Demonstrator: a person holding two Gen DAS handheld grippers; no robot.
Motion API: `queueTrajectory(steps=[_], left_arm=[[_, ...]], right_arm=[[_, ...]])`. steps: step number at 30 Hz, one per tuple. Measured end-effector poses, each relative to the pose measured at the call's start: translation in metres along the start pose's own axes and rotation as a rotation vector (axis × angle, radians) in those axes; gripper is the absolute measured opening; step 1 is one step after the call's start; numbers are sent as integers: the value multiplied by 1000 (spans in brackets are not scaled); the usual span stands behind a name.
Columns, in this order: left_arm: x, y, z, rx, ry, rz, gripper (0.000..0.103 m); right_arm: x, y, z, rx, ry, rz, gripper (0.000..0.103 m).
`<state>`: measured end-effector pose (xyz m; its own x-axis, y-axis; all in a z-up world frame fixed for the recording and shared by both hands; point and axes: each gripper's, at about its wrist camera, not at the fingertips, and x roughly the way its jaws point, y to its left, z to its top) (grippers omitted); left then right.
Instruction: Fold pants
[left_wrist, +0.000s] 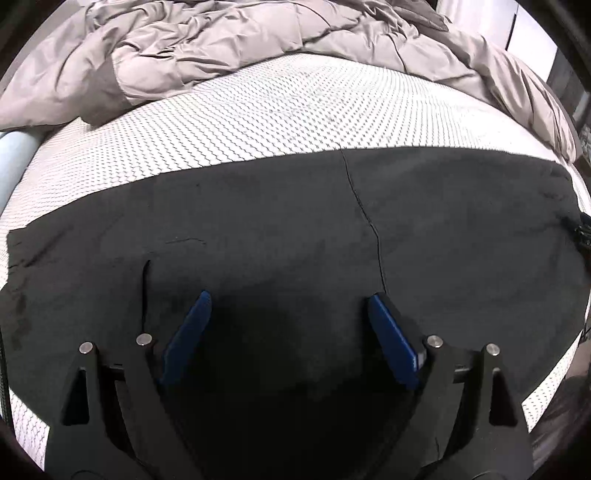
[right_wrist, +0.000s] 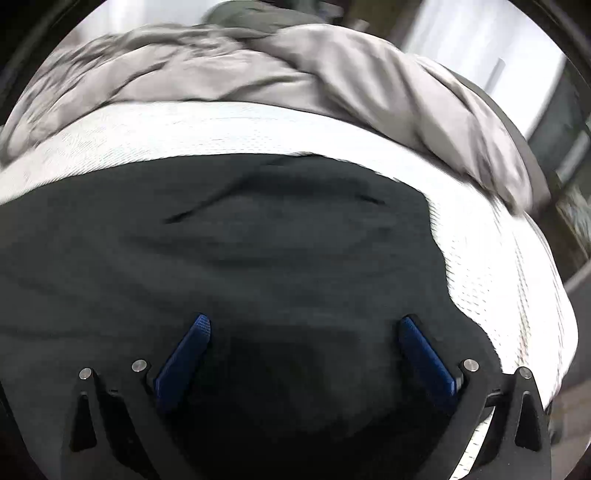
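Dark grey pants lie spread flat across a white patterned mattress, with a thin seam line running down the middle. My left gripper is open, its blue pads just above the cloth, holding nothing. In the right wrist view the same pants fill the lower frame, with their right edge curving down near the mattress side. My right gripper is open over the pants and empty. This view is blurred.
A crumpled beige duvet is heaped along the far side of the bed, and it also shows in the right wrist view. A pale blue roll lies at the left edge. The bed's right edge drops off beside furniture.
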<state>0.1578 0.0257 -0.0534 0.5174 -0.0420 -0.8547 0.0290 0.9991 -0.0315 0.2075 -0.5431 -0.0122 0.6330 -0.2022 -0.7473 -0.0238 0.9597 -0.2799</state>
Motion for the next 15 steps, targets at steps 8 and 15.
queueTrajectory(steps=[8,15], left_arm=[[6,-55,48,90,-32,-76,85],[41,-38,50,10,40,-34,85]], right_arm=[[-14,102,39,-192,-11,259,102],[23,80,35,-193,46,78,102]])
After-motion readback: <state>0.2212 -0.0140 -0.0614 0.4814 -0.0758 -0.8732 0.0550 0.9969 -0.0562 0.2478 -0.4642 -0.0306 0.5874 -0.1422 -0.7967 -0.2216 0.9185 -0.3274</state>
